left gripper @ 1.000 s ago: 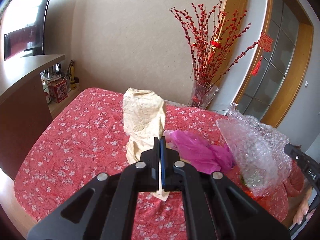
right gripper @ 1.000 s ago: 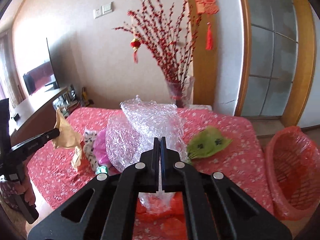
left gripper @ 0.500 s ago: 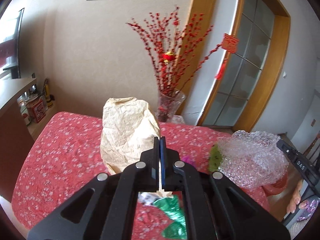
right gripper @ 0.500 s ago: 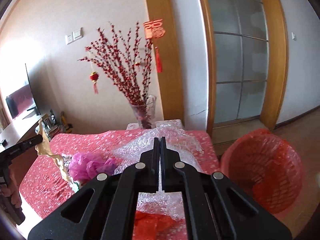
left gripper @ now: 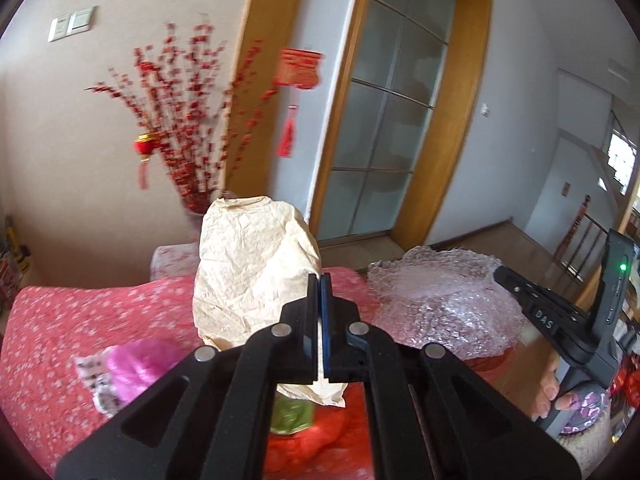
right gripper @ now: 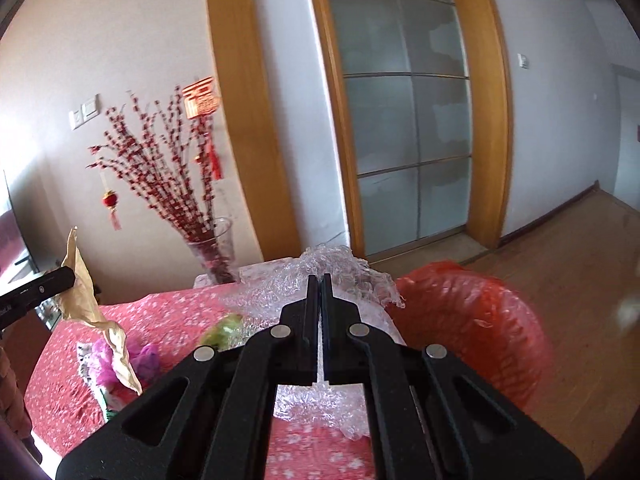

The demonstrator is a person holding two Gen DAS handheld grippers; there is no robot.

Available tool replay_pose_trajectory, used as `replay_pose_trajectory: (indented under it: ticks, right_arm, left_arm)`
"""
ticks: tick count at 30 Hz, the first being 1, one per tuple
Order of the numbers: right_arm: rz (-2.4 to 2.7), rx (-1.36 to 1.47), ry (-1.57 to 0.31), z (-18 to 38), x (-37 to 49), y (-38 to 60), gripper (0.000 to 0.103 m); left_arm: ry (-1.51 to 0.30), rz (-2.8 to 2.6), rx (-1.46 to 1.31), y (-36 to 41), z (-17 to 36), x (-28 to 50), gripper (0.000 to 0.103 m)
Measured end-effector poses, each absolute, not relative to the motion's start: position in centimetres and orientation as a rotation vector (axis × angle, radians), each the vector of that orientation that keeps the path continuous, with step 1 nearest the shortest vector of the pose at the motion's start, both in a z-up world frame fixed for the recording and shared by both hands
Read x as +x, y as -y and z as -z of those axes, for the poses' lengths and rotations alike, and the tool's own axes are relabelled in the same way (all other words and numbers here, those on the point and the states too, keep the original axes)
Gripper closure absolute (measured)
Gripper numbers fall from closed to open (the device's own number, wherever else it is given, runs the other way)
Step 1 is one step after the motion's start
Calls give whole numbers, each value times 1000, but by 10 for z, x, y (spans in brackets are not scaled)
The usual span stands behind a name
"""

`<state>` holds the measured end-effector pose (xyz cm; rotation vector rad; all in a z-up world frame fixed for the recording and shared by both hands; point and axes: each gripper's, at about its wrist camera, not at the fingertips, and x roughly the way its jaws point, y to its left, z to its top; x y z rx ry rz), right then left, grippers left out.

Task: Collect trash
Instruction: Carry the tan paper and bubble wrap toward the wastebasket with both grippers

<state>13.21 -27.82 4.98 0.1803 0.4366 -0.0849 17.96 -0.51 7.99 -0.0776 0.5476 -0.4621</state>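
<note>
The left gripper (left gripper: 319, 280) is closed on crumpled brown paper (left gripper: 256, 268). The right gripper (right gripper: 319, 280) is closed on bubble wrap (right gripper: 320, 276), with the red basket (right gripper: 472, 316) at 2 o'clock.

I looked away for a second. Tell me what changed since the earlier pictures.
Both grippers swung right, toward the red basket, carrying their loads off the table. The bubble wrap in the right gripper now hangs beside the basket rim. The left gripper lifted the brown paper higher. Unchanged: both grips stay shut; the pink bag and green scrap remain on the table.
</note>
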Motion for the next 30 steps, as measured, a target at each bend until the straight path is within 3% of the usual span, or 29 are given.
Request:
replay_pose_trajectory:
  ticks: [13,30]
  right_arm:
    - [312,220,-379,-57,114,359,101]
    - [404,312,-392,-33,111,413,101]
  left_arm:
    - [-563,707,-80,126,-79,196,100]
    - [-670,853,-66,232,-32,222,100]
